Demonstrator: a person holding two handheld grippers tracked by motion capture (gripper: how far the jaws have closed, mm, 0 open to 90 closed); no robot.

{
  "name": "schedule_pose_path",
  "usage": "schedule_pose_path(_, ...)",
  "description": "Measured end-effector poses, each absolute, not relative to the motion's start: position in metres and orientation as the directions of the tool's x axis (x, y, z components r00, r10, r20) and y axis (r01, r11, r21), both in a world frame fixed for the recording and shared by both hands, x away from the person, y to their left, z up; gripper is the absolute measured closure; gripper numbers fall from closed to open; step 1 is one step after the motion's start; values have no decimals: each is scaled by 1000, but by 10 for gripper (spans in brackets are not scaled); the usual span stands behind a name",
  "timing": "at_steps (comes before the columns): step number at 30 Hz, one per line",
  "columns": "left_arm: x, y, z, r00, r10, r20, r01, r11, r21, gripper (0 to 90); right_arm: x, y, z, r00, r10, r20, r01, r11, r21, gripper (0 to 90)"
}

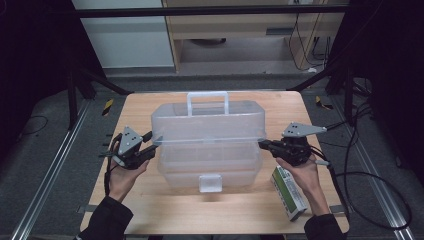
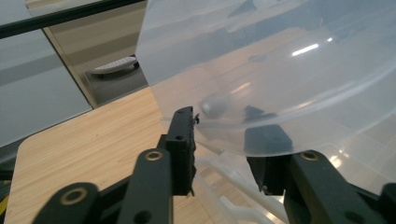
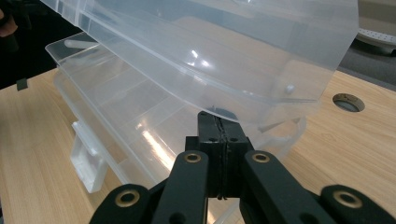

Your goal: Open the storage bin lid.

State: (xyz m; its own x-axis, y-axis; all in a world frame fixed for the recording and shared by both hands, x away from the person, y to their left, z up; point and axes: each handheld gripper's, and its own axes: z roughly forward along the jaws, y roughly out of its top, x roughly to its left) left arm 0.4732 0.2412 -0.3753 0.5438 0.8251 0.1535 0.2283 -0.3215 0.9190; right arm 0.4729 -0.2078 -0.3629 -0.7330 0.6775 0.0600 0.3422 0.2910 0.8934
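While my left gripper [image 1: 148, 143] stands with jaws parted around the lid's left edge, pads not pressing, the clear plastic box [image 1: 208, 145] sits mid-table with its lid [image 1: 207, 120] raised. My right gripper [image 1: 266, 145], jaws closed together, props the lid's right rim; lifting both ends evenly should avoid twisting, with bare table [image 1: 150, 205] left, a carton [image 1: 289, 192] right

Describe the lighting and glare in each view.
High view: dim overall, dark surroundings, the wooden table lit evenly. Left gripper view: a bright streak glares on the clear box lid, which veils one jaw of the left tongs. Right gripper view: small highlights on the clear box; the right tongs are sharp.
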Motion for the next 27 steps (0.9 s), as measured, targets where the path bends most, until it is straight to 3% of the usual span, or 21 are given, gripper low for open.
schedule_pose_path(10, 473, 241, -372, 537, 823, 184, 223, -349, 910, 665, 474, -206, -367, -722, 690, 51, 351, 302, 886, 867)
schedule_pose_path(27, 474, 240, -368, 531, 826, 187, 222, -349, 911, 679, 474, -214, -391, -662, 747, 54, 459, 347, 818, 767)
